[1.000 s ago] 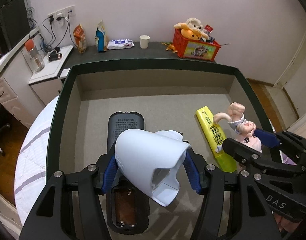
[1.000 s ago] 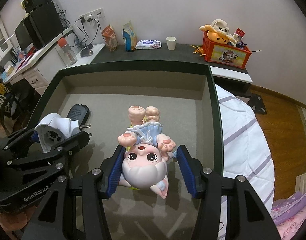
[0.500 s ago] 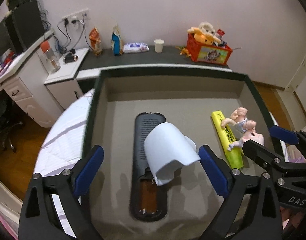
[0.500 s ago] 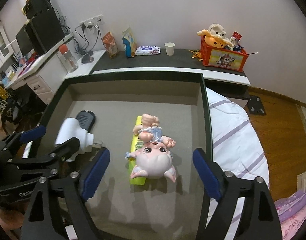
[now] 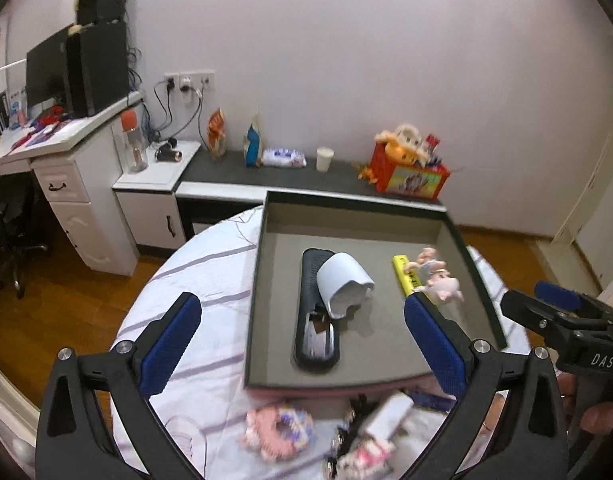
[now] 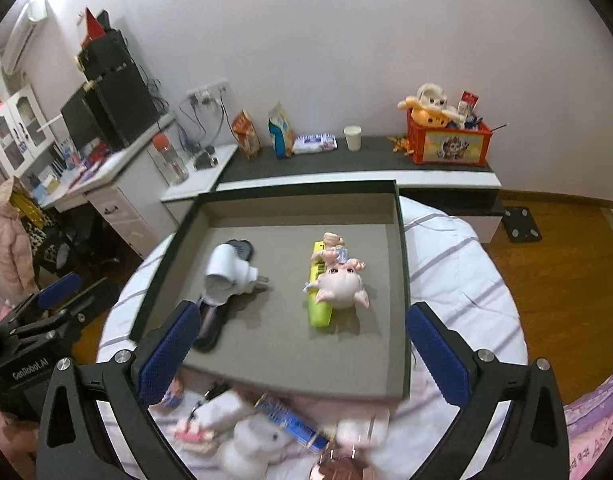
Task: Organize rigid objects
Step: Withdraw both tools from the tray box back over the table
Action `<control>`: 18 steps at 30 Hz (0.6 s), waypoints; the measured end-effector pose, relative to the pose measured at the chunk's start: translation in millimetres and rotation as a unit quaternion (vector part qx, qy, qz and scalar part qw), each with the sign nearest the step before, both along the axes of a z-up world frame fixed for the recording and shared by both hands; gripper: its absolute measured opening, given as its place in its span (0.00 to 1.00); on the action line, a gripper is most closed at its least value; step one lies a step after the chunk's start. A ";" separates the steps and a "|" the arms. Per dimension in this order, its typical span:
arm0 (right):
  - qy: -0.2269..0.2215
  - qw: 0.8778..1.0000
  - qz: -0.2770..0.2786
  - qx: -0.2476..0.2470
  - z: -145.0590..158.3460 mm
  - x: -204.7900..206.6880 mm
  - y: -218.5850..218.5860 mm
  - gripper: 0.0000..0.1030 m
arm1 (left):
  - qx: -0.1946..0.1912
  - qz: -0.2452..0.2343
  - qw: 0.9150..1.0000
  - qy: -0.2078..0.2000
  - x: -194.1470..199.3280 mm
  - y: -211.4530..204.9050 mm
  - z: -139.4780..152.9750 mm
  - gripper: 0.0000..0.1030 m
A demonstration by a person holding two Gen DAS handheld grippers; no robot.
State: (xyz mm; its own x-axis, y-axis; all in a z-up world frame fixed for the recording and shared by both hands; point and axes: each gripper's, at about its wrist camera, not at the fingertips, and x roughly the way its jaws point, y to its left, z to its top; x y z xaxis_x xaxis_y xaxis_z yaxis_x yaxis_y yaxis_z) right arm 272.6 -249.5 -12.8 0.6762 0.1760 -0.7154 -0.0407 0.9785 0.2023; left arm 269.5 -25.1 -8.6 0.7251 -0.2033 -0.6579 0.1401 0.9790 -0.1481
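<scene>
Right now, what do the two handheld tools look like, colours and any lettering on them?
Both are matte black frames with silver screw heads and two fingers faced with blue textured pads. The left tool shows white "GenRobot.AI" lettering in the right wrist view; the right tool shows white "DAS" in the left wrist view. No cables or sleeves show.

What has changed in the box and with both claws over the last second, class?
Both claws let go. The left claw released the white adapter, now lying on the black remote; the right claw released the pig doll, now lying on the yellow bar. Both opened wide and drew back and up. The box, remote and bar stayed put.
</scene>
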 end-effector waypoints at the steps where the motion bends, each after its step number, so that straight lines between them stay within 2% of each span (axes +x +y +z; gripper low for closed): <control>1: -0.007 1.000 0.001 0.000 3.7 -9.7 0.7 1.00 | -0.003 0.003 1.000 -0.007 -11.0 5.9 2.9 1.00; 7: -0.033 0.999 0.001 -0.007 12.7 -66.9 8.9 1.00 | 0.002 0.022 0.999 -0.034 -64.2 26.9 7.6 1.00; 14: -0.046 0.999 -0.012 -0.018 0.7 -126.0 18.2 1.00 | -0.014 0.025 1.000 -0.008 -109.7 39.3 -15.4 1.00; 18: -0.030 0.999 -0.027 -0.004 -21.0 -150.3 14.8 1.00 | -0.027 0.023 0.999 0.006 -130.4 41.0 -32.9 1.00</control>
State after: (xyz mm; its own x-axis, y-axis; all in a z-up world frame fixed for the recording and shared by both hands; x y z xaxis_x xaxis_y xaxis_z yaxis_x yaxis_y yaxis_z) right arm 122.3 -234.7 -33.8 0.7266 0.1326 -0.6741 0.0000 0.9812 0.1929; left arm 139.1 15.8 -41.6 0.7267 -0.2050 -0.6557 0.0933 0.9751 -0.2014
